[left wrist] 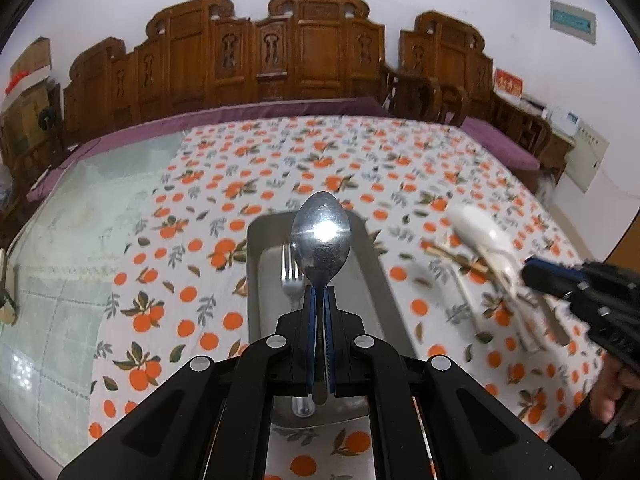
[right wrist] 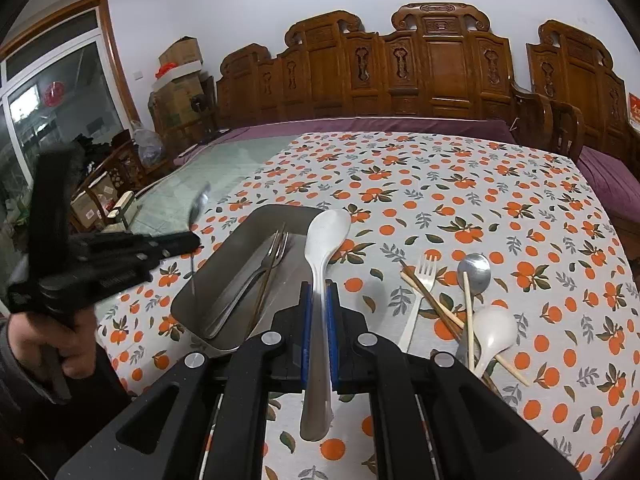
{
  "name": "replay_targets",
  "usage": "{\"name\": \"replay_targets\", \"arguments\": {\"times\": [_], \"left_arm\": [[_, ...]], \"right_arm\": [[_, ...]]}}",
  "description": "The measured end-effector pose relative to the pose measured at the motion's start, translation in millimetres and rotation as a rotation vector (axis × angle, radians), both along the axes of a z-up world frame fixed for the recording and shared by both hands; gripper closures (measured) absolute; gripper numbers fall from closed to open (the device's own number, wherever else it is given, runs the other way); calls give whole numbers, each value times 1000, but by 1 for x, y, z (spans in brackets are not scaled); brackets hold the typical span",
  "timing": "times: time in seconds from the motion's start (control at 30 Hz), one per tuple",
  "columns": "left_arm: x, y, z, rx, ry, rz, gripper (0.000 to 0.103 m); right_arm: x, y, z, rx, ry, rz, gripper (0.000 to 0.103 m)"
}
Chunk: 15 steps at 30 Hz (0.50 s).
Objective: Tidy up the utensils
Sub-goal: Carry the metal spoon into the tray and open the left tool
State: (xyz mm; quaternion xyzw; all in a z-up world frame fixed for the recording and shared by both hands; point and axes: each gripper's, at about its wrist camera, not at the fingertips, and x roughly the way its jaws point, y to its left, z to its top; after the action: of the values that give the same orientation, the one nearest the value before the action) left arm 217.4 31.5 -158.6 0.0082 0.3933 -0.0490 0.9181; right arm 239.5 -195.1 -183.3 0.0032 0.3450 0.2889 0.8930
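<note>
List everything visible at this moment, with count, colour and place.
Rectangular grey metal tray: 1, on the orange-print tablecloth.
Metal fork in tray: 1, silver, lying beside thin dark sticks, probably chopsticks.
Shiny metal spoon: 1, silver, held over the tray.
Long pale spoon: 1, off-white, held right of the tray.
Loose white fork: 1, on cloth.
Loose metal spoon: 1, grey, on cloth.
White plastic spoon: 1, on cloth.
Wooden chopsticks: several, tan, among the loose utensils.
Carved wooden bench: brown, behind the table.
Left claw: black, blue pads, shut on metal spoon.
Right claw: black, shut on pale spoon.
</note>
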Motion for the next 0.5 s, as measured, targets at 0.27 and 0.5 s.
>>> {"name": "replay_targets", "arguments": {"times": [0.27, 0.5], "left_arm": [[22, 2, -34, 33, 95, 20, 100], [36, 2, -46, 50, 121, 29, 100]], "right_arm": [[1, 3, -4, 2, 9, 0, 95], [2, 3, -7, -1, 15, -4, 95]]}}
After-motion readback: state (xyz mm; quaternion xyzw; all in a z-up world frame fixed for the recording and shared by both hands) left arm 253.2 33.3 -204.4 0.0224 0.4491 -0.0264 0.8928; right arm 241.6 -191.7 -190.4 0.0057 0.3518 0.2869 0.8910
